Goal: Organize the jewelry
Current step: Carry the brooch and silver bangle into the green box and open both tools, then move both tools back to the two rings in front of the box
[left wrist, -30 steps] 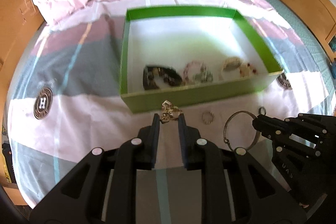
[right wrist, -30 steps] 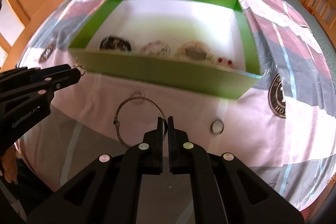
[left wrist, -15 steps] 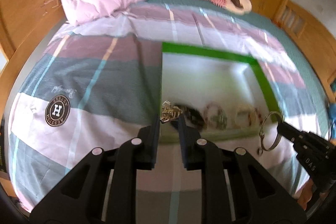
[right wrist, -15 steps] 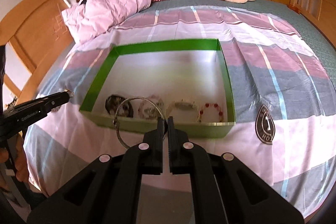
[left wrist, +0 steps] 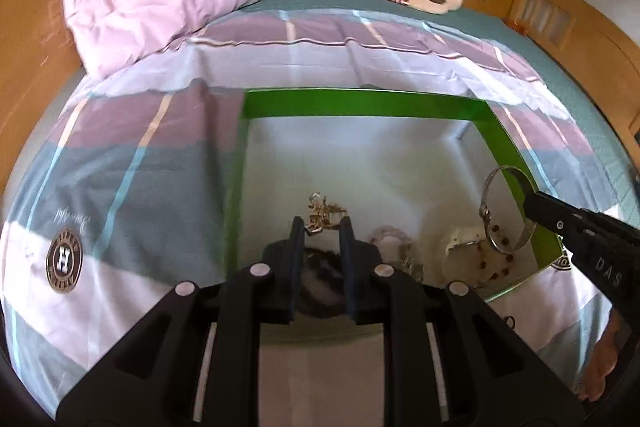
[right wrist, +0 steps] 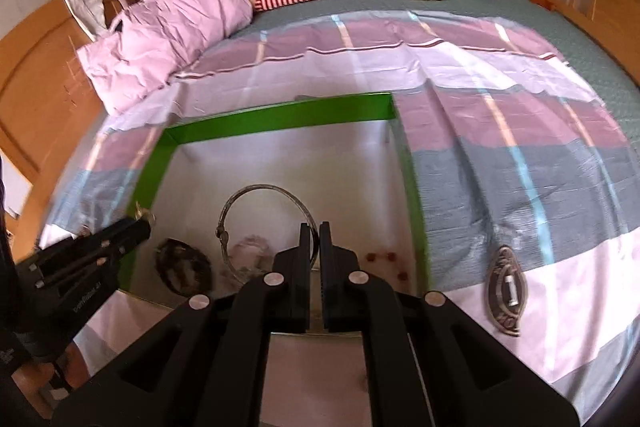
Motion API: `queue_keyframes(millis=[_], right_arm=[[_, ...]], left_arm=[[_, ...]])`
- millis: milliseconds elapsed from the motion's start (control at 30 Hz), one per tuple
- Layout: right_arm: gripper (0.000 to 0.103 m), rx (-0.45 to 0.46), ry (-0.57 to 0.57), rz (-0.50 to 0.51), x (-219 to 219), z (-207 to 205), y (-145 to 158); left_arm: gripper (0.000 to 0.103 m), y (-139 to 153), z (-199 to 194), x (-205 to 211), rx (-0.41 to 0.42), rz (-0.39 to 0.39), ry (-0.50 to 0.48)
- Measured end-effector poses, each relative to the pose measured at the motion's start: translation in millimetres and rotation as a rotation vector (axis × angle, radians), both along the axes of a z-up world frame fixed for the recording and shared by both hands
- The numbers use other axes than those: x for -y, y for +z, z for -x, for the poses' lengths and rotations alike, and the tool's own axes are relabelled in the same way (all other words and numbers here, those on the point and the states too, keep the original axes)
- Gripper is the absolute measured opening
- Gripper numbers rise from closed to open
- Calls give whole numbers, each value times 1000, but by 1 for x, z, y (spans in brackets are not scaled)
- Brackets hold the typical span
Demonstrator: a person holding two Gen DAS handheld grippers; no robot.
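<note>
here, in the left wrist view, the left gripper (left wrist: 322,227) sits low centre, its jaws pinching a gold chain (left wrist: 323,214) over the white floor of the green box (left wrist: 360,104). below it lie a dark bracelet (left wrist: 320,297), a pale beaded one (left wrist: 390,235) and a cream one (left wrist: 466,242) — all along the near wall. at right, the right gripper (left wrist: 532,201) holds a silver bangle (left wrist: 505,209) over the box's right side.

in the right wrist view, the right gripper (right wrist: 315,227) is low centre, jaws pressed together on the bangle (right wrist: 264,223), which hangs above the box (right wrist: 280,117). the left gripper (right wrist: 146,221) enters at lower left with the chain (right wrist: 142,213) at its tips — blurred. the bedspread (right wrist: 500,163) fills the rest.
</note>
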State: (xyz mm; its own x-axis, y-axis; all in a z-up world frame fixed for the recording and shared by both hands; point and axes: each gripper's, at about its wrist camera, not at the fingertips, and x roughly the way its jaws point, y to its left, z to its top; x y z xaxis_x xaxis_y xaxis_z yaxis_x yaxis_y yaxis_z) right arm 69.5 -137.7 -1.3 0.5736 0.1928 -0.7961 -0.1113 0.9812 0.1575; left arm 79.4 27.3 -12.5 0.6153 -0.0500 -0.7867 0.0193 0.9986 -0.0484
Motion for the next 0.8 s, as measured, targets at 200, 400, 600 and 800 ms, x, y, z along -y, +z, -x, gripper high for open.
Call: queue_keyframes(millis=[200,400,600,800], right_arm=[[4,-52,-104,45,25,-6,-19],[4,-118,-142,3,35,-11,-33],[5,-119,-139,0,32,-10,-34],[9,-119,-126,-21,32,-9,-28]], left_arm=[[18,-8,4,15,-5,-12,-29],[18,-13,6,22,-18,-27,-44],[18,-14,4,19,-22,-23,-37],[53,-16,2,19,-45,-21,-30]])
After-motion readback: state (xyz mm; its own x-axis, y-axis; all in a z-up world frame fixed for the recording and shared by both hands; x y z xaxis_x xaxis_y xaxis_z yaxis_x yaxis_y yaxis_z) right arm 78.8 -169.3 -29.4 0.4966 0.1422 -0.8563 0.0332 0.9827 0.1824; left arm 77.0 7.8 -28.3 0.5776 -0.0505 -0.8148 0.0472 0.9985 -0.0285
